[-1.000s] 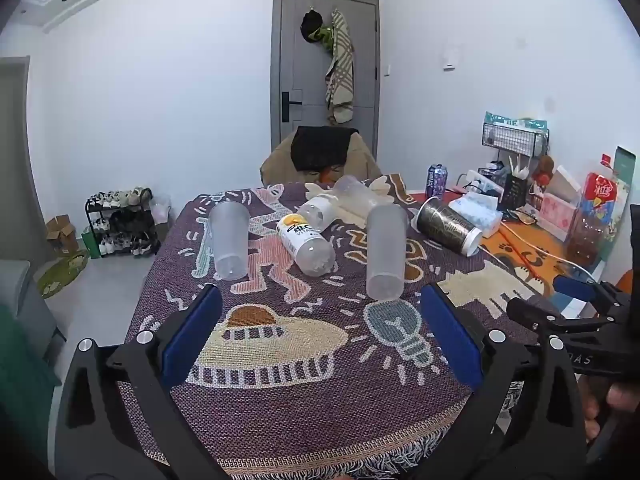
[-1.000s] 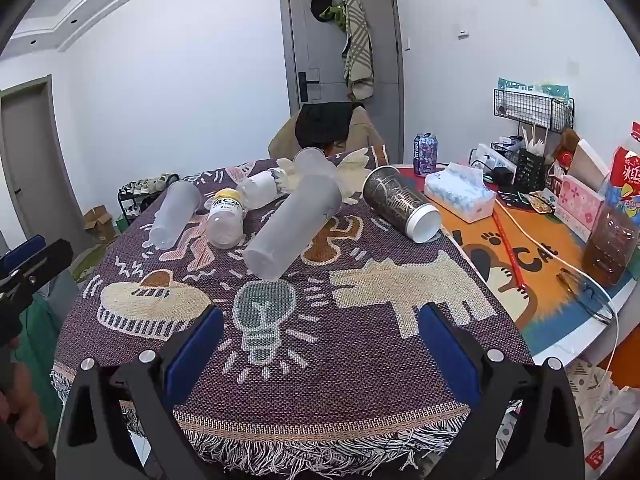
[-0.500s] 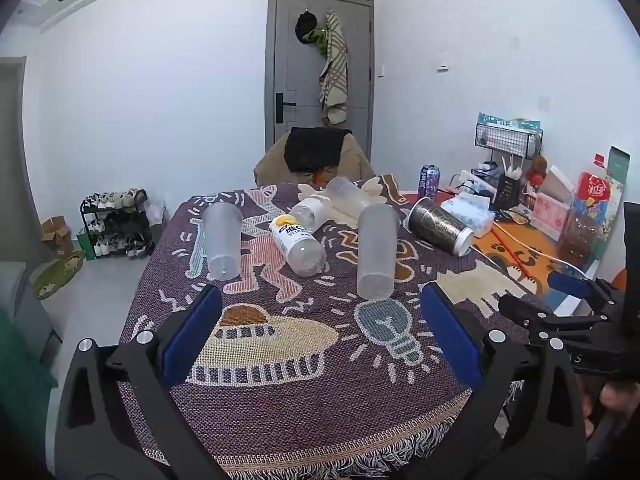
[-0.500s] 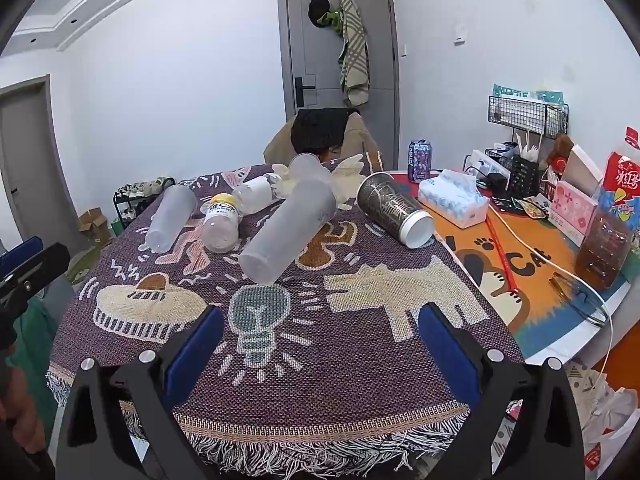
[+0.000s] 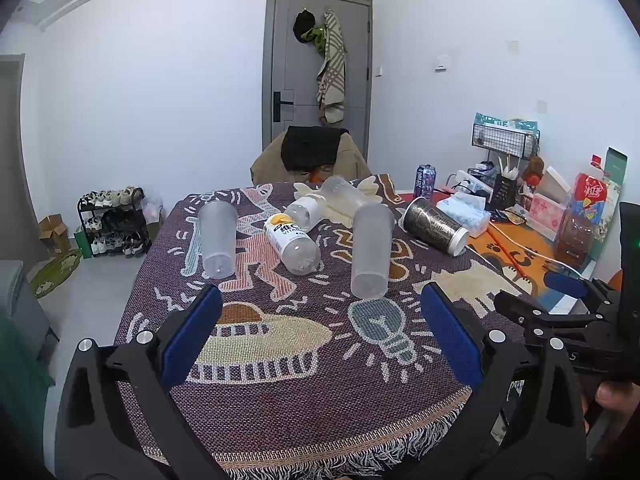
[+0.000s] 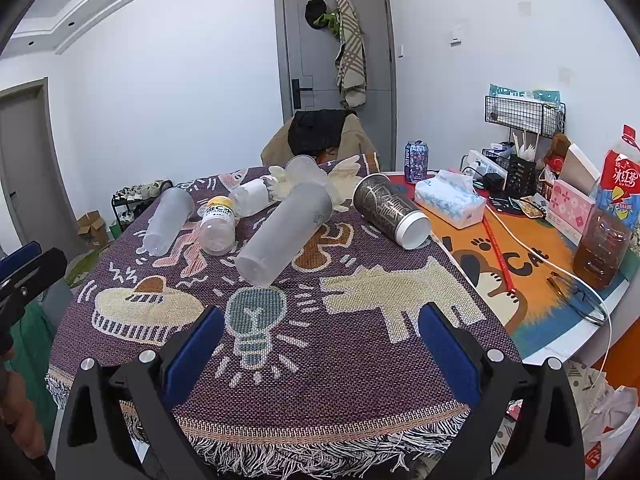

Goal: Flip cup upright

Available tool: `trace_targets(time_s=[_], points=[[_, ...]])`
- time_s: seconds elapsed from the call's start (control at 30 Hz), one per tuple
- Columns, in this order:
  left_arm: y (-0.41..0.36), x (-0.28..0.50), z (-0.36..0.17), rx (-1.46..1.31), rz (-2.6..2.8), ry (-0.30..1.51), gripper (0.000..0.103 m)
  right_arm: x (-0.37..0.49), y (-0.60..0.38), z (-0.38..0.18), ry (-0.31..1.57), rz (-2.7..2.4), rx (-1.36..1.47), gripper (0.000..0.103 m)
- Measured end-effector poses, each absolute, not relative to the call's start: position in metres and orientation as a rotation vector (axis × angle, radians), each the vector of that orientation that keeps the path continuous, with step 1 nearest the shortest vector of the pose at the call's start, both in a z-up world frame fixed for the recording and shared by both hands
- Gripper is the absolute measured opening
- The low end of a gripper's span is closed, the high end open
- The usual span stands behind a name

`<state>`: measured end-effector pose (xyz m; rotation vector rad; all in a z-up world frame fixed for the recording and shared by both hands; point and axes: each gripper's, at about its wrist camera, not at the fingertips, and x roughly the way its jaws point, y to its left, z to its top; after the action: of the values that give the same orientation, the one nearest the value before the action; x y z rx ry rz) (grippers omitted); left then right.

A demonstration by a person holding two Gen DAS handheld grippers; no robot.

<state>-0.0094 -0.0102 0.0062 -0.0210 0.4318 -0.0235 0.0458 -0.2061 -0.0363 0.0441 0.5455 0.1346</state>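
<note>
Here, the frosted cup (image 6: 286, 232) is being shown on its side mid-tablecloth (image 6: 320, 368); both the left gripper (image 5: 320, 336) and right gripper (image 6: 320, 340) are being held spread, empty, at the near edge. Only the right view is showing the iced-tea bottle (image 6: 608, 216) fully.

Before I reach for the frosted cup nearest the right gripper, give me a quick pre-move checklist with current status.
1. Right gripper open, nothing held: ok.
2. Left gripper open, nothing held: ok.
3. Frosted cup lying on its side on the patterned cloth: ok, not yet flipped.
4. Path from the right gripper to the cup over the lightbulb motif: ok, no object in between.
5. Neighbours clear of the cup: the yellow-capped bottle and the dark tumbler lie apart from it; contact with the clear cup behind its far end: cannot tell.
6. Which end is the open mouth: cannot tell for sure; the near end looks closed.
</note>
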Motion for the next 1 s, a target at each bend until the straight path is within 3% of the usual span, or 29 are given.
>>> trace_targets(time_s=[1.0], points=[[-0.0145, -0.0109, 0.0027, -0.015, -0.025, 0.437, 0.099, 0.0449, -0.2091, -0.0355, 0.536, 0.142, 0.062, 0.096]])
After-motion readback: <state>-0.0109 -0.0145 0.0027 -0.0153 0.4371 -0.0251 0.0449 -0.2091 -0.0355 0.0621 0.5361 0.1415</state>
